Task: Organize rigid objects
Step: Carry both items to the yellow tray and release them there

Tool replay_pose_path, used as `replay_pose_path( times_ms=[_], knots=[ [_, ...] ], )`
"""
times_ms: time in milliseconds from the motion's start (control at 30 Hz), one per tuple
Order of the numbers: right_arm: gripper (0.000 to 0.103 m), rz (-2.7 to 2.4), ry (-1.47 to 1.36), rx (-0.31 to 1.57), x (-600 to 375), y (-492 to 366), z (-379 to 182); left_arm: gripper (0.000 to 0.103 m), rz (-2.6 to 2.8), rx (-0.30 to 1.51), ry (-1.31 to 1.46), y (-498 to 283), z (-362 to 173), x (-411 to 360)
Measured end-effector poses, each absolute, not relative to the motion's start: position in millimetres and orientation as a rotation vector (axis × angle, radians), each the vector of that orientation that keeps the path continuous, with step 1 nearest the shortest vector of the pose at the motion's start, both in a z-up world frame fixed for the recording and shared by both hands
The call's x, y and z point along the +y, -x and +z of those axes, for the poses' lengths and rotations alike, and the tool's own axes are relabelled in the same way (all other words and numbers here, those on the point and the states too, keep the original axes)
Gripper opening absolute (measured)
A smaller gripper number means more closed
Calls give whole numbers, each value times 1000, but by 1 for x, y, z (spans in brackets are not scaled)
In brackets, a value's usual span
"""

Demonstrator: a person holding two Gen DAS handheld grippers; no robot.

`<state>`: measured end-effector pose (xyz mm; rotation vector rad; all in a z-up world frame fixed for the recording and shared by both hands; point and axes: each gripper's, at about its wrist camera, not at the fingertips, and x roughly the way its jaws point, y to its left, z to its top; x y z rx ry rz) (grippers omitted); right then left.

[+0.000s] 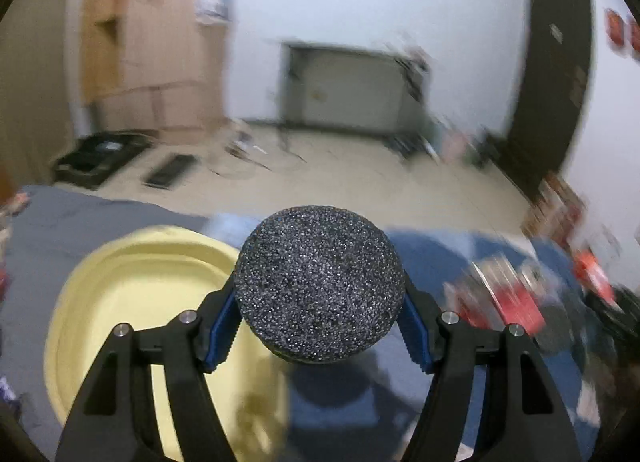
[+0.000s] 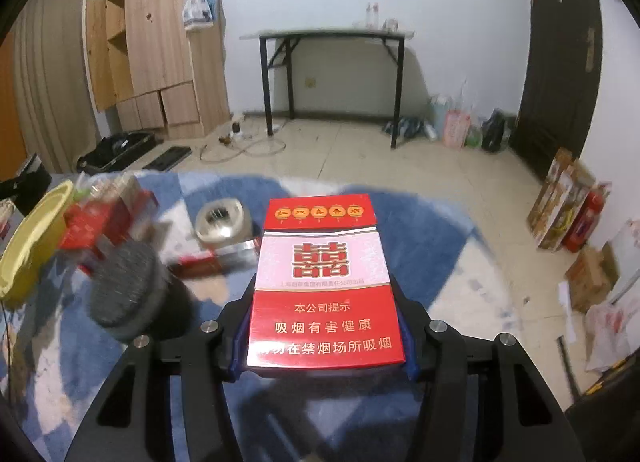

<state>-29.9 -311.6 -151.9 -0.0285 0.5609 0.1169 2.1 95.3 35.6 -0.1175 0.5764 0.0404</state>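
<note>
Left tongs [image 1: 320, 326] clamped on dark speckled foam disc [image 1: 319, 284], blue pads pressing both sides; disc lifted clear of blue-and-white patterned cloth [image 1: 432, 254], just beside yellow tub [image 1: 132, 262], likely headed into it; right tongs [image 2: 324, 346] clamped on red cigarette pack [image 2: 322, 282], gripped at lower end, pack sticking forward past fingertips, held above cloth; tape roll [image 2: 222, 222] and blurred red packs [image 2: 108, 218] lie on cloth left of pack, unsorted.

Left gripper [image 1: 320, 318] holds foam disc [image 1: 319, 282] between its jaws, basin [image 1: 132, 262] just left below. Right gripper [image 2: 324, 342] holds cigarette pack [image 2: 323, 286]; tape roll [image 2: 222, 222] ahead-left on rug [image 2: 420, 246], folding table [image 2: 332, 36] behind.
</note>
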Motion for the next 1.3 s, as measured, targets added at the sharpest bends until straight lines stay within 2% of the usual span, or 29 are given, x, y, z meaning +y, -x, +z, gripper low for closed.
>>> replay_pose_path(
  times_ms=[133,333,467,600,800,967,1133,1200,1267,1300],
  knots=[
    [55,173,75,447,-280,71,-103,70,209,549,186,18,41,161],
    [55,477,190,369,-139,96,-65,70,441,643,392,33,-4,260],
    [55,692,299,428,-29,88,-88,70,443,702,475,26,-30,269],
    [55,797,387,525,38,80,-122,70,420,782,452,15,-44,259],
    [55,785,481,592,74,78,-142,70,421,898,485,1,-73,260],
    [55,768,500,678,92,55,-147,70,416,905,459,1,-69,250],
    [56,739,555,668,117,59,-154,71,438,910,455,-5,-70,254],
    [60,743,556,678,126,59,-149,84,451,912,477,-7,-72,259],
    [75,771,548,679,128,62,-145,98,445,892,507,-5,-65,260],
    [82,778,542,672,128,59,-145,100,443,876,518,-3,-59,259]
  ],
)
